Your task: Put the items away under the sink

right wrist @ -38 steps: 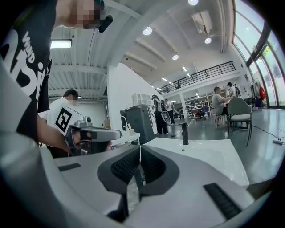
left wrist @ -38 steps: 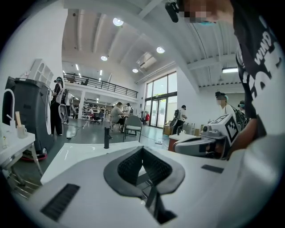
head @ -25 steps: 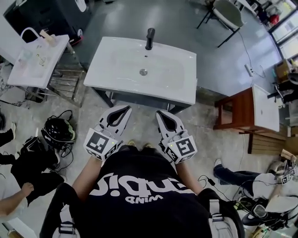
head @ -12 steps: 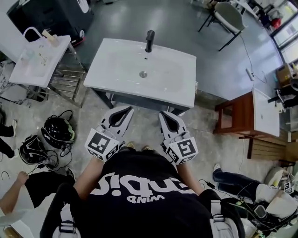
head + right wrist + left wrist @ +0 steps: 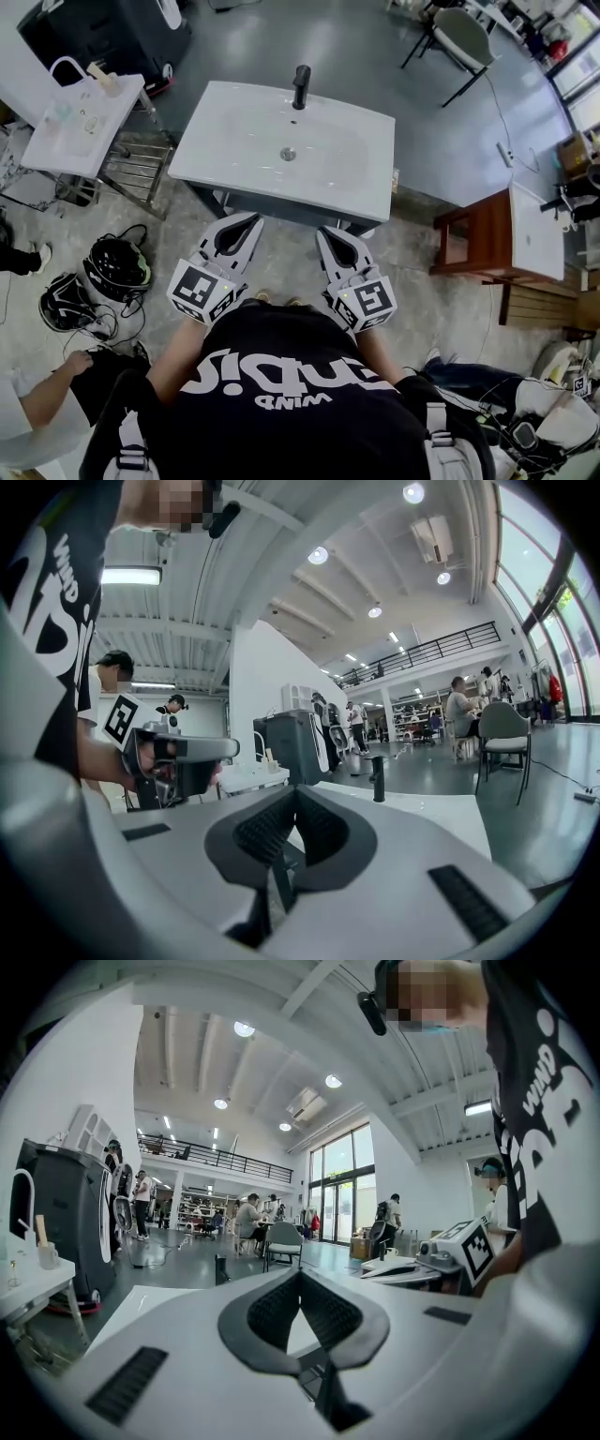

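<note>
The white sink (image 5: 234, 122) with a black faucet (image 5: 301, 84) stands on a dark grey cabinet (image 5: 272, 203) in front of me in the head view. My left gripper (image 5: 255, 218) and right gripper (image 5: 322, 231) are side by side just short of the cabinet front, pointing at it. Both are shut with nothing between the jaws. In the left gripper view, the left gripper (image 5: 300, 1277) has its tips meeting, with the faucet (image 5: 221, 1269) beyond. The right gripper view shows the right gripper (image 5: 296, 792) likewise closed, with the faucet (image 5: 377, 778) ahead.
A small white basin on a metal rack (image 5: 80, 122) stands at the left. Two helmets (image 5: 117, 267) and cables lie on the floor below it. A wooden stand with a white top (image 5: 487, 230) is at the right, a chair (image 5: 464, 28) far back. A person (image 5: 37, 412) crouches at lower left.
Both grippers have stayed where they were, still shut. The person at lower left has shifted, and the legs of the one at lower right have drawn back out of view.
</note>
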Motion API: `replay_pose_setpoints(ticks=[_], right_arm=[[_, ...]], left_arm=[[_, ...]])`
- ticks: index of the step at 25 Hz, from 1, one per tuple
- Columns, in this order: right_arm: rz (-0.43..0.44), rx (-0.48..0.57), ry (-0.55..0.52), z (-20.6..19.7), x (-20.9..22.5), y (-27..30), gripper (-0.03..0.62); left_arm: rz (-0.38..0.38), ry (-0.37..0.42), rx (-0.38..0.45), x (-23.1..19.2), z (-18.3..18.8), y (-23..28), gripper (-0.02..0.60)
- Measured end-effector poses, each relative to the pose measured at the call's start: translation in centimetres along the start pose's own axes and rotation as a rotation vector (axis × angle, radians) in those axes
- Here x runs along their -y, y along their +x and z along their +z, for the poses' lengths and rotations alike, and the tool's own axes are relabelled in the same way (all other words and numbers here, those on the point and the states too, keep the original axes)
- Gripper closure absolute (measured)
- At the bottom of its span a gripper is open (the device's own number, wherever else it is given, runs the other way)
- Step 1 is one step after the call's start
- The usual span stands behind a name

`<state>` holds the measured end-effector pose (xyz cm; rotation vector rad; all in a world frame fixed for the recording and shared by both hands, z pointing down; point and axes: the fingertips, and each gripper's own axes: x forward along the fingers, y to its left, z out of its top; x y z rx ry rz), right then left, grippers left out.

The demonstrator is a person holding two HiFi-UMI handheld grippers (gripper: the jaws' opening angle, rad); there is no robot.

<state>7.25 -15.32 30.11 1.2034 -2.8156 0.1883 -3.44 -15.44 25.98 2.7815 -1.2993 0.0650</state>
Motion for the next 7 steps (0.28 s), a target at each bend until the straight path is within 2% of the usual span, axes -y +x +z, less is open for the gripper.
replay_pose_setpoints(ticks=[7], right_arm=[[0.012, 0.01, -0.007, 0.47, 0.2, 0.32, 0.576]], left_arm=[[0.025, 0.012, 0.001, -0.67, 0.19, 0.13, 0.561]])
